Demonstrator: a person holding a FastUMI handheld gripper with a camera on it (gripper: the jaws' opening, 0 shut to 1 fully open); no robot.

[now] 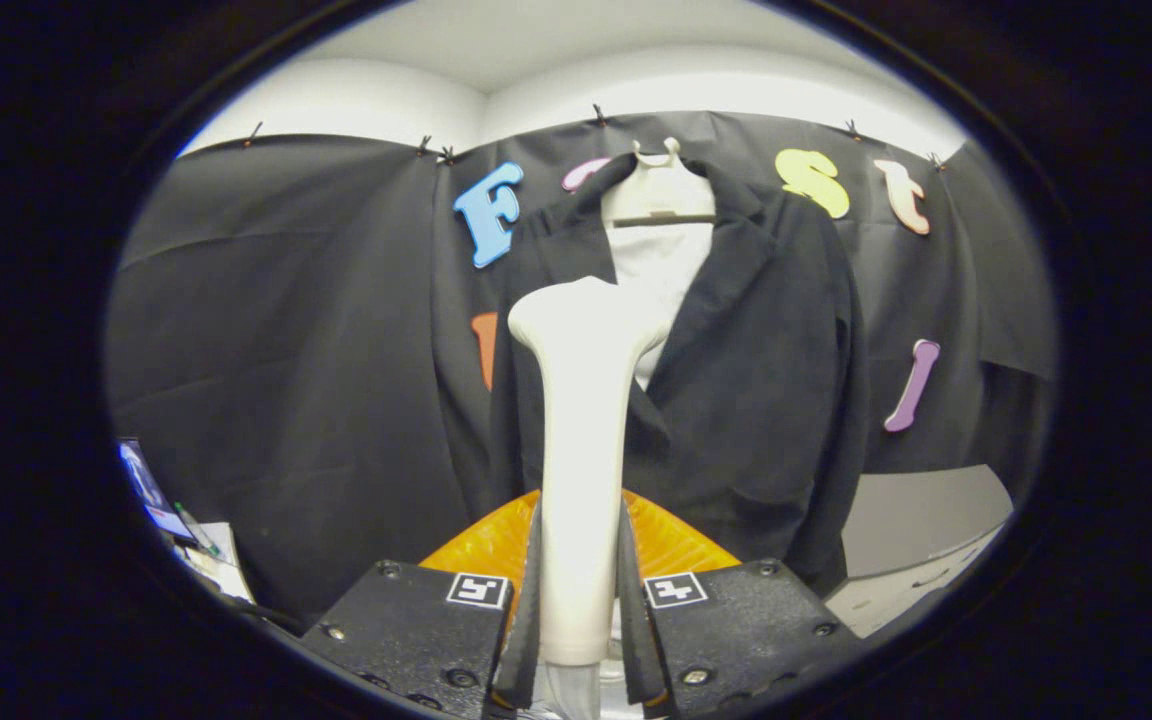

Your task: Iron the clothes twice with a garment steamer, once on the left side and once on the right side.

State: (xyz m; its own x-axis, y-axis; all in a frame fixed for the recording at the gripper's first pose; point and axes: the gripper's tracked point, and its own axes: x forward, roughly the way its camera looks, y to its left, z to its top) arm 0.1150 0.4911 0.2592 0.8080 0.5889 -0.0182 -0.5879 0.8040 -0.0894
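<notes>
A dark jacket (736, 380) hangs on a pale hanger (660, 190) against the booth wall, beyond the fingers. The white garment steamer (581, 440) stands upright, its head near the jacket's left lapel, with open wall further left. The tool (581, 590) is clamped on the steamer's handle, both fingers pressing its sides.

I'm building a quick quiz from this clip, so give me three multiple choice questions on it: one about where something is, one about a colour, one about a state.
1. Where is the garment steamer?
A. Between the gripper fingers
B. Lying on the orange thing
C. Hanging from the hanger

2. What colour is the jacket?
A. White
B. Black
C. Orange

3. What state is the jacket in?
A. Folded on a table
B. Lying on the floor
C. Hanging on a hanger, front open

Answers: 1 A, both fingers press on its handle. 2 B, the cloth is black, with something white inside the open front. 3 C, it hangs from the pale hanger against the booth wall.
</notes>
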